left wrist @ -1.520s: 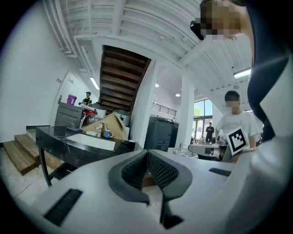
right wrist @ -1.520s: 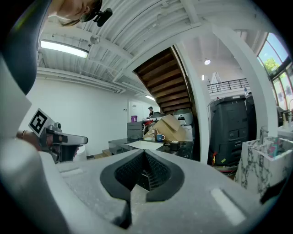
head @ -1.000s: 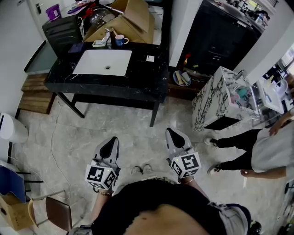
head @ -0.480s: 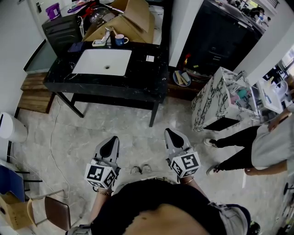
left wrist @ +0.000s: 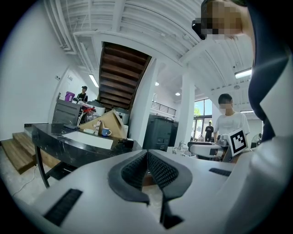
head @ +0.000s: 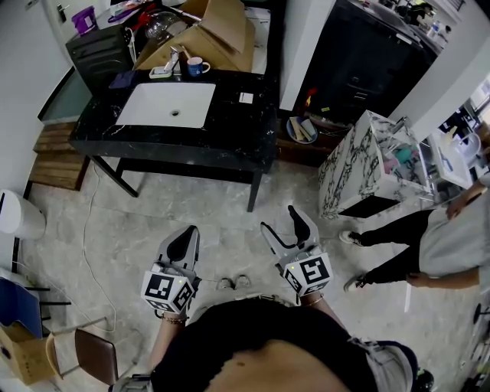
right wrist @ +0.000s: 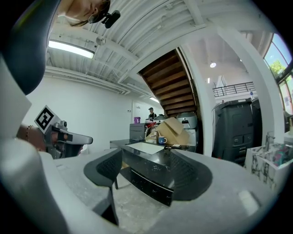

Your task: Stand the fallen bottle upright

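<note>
No fallen bottle can be made out for certain. Small items, a blue-and-white mug (head: 198,67) among them, stand at the far edge of the black marble table (head: 230,130), behind a white mat (head: 167,105). Both grippers hang over the floor, well short of the table. My left gripper (head: 184,239) is shut; in the left gripper view its pads (left wrist: 158,170) meet with nothing between them. My right gripper (head: 282,222) has its jaws opening, spread wide and empty, and the right gripper view frames the table (right wrist: 151,176) between them.
A cardboard box (head: 222,23) and a dark drawer unit (head: 103,50) stand behind the table. A marbled cabinet (head: 360,164) and a black cabinet (head: 360,69) are to the right, where a person (head: 444,245) stands. A white bin (head: 19,214) and chair (head: 96,356) sit left.
The right gripper's jaws have gone from shut to wide open. The left gripper has stayed shut and still.
</note>
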Demonstrator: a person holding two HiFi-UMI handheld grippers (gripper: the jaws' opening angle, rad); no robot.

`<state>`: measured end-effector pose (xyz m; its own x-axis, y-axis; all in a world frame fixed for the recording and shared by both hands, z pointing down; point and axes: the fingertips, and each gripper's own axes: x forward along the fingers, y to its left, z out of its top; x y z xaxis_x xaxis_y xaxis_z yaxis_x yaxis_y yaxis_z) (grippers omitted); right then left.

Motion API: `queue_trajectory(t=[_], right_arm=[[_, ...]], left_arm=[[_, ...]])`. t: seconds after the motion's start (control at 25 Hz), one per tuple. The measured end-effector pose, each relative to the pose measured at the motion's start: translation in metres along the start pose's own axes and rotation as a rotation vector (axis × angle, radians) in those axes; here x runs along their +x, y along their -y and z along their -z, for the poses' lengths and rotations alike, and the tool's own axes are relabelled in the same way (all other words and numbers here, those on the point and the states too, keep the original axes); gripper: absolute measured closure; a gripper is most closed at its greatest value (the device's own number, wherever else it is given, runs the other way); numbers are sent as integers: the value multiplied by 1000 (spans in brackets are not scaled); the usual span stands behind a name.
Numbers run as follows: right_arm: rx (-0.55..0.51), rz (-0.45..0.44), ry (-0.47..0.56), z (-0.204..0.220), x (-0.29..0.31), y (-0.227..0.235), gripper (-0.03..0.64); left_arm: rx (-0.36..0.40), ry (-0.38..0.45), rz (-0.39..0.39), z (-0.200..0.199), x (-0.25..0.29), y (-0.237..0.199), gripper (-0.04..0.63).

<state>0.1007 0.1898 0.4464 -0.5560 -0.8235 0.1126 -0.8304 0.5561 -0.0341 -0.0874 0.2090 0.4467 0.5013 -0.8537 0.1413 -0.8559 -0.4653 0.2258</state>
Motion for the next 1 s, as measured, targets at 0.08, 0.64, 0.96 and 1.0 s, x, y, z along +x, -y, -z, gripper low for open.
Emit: queue_trajectory(t=[0.08, 0.64, 0.96, 1.0], right_arm=[[-3, 5, 1, -1, 1, 5, 305], [-28, -34, -36, 11, 11, 41, 304], [-41, -66, -59, 17, 20, 47, 304], [-43, -70, -63, 17, 23, 48, 304]], left_arm=[[0, -2, 0, 1, 4, 1, 589], [-5, 2, -32, 9, 31, 14, 589], [-25, -5, -68, 15, 36, 6, 588], [-23, -4, -69, 14, 38, 5, 588]])
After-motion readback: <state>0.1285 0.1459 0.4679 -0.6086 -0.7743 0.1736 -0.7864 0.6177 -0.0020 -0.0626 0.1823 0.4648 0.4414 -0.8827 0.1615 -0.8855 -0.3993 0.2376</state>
